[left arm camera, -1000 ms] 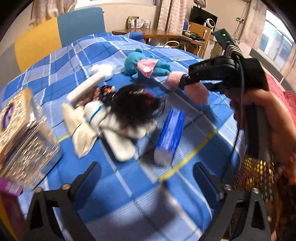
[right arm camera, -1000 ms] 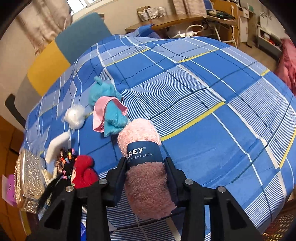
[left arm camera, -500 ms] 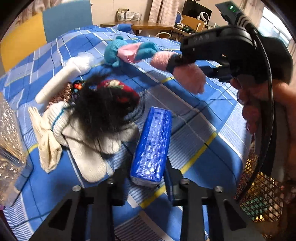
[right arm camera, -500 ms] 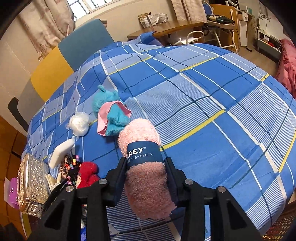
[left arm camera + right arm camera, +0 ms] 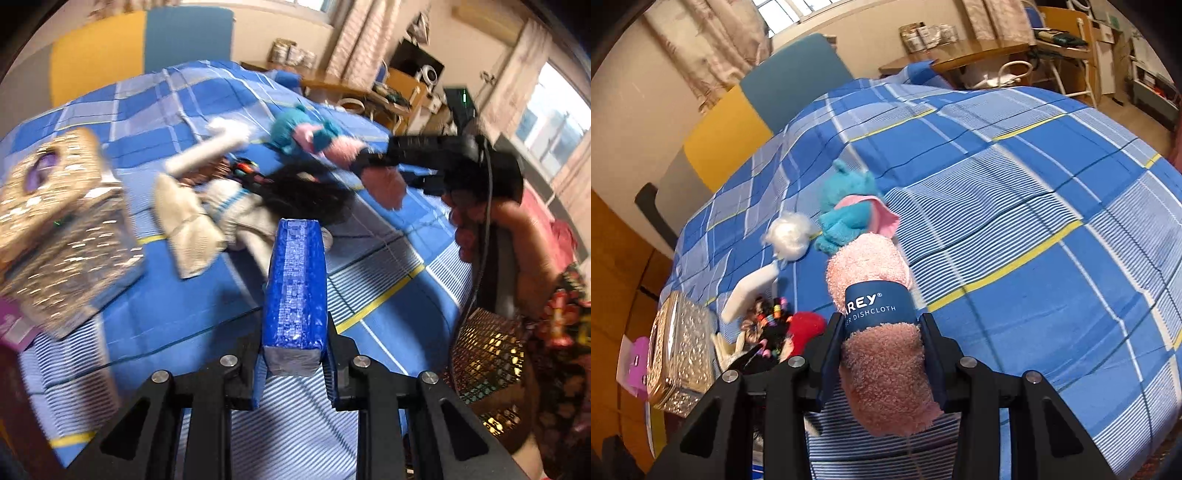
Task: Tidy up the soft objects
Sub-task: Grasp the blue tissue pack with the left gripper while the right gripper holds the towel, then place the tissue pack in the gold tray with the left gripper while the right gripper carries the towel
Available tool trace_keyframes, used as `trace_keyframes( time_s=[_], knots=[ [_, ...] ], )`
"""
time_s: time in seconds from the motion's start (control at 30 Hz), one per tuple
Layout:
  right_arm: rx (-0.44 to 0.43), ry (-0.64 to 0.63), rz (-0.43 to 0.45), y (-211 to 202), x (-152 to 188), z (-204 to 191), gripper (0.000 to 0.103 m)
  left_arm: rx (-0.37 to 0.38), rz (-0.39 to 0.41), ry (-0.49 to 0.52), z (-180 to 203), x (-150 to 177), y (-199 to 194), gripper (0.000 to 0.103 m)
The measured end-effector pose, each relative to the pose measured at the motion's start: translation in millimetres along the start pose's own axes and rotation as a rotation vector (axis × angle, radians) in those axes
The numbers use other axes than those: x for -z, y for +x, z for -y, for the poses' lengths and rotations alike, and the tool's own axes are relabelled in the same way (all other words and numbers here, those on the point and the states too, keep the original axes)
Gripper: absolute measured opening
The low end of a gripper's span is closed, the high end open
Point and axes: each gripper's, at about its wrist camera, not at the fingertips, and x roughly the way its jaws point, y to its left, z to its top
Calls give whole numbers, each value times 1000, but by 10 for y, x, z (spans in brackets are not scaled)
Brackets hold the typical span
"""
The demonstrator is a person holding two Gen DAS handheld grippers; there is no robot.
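Note:
My left gripper (image 5: pixel 294 363) is shut on a blue packet (image 5: pixel 295 284) and holds it lifted above the blue checked cloth (image 5: pixel 147 295). My right gripper (image 5: pixel 879 354) is shut on a rolled pink dishcloth (image 5: pixel 875 317) with a dark blue label, held above the cloth; it also shows in the left wrist view (image 5: pixel 380 177). A teal and pink plush (image 5: pixel 849 218) lies beyond the dishcloth. A doll with black hair (image 5: pixel 303 192), white socks (image 5: pixel 192 221) and a red soft piece (image 5: pixel 807 326) lie in a heap at the left.
A glittery gold box (image 5: pixel 679 354) stands at the left edge, with a pink-purple item (image 5: pixel 633 365) beside it. A white fluffy ball (image 5: pixel 788 236) and a white roll (image 5: pixel 207 151) lie near the plush. A woven basket (image 5: pixel 487 350) sits low on the right. Chairs and a desk stand behind.
My left gripper closed on the blue packet and lifted it off the cloth. My right gripper kept holding the pink dishcloth and shifted slightly nearer the plush.

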Motion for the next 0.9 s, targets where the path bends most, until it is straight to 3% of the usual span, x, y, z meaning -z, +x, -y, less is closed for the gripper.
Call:
trace_keyframes(
  time_s=[0.07, 0.2, 0.47, 0.7, 0.9],
  knots=[
    [-9, -29, 6, -10, 9, -65, 40, -1, 33, -13, -81, 16, -190, 25],
    [-113, -31, 34, -84, 29, -151, 40, -5, 95, -70, -334, 90, -585, 25],
    [-159, -142, 67, -168, 132, -451, 40, -63, 199, -163, -959, 266, -1269, 25],
    [-207, -226, 97, -260, 300, -766, 39, -195, 257, -289, -1776, 551, -1763, 25],
    [-230, -207, 126, -398, 528, -931, 39, -308, 235, -380, -2441, 850, -1925, 25]
  ],
)
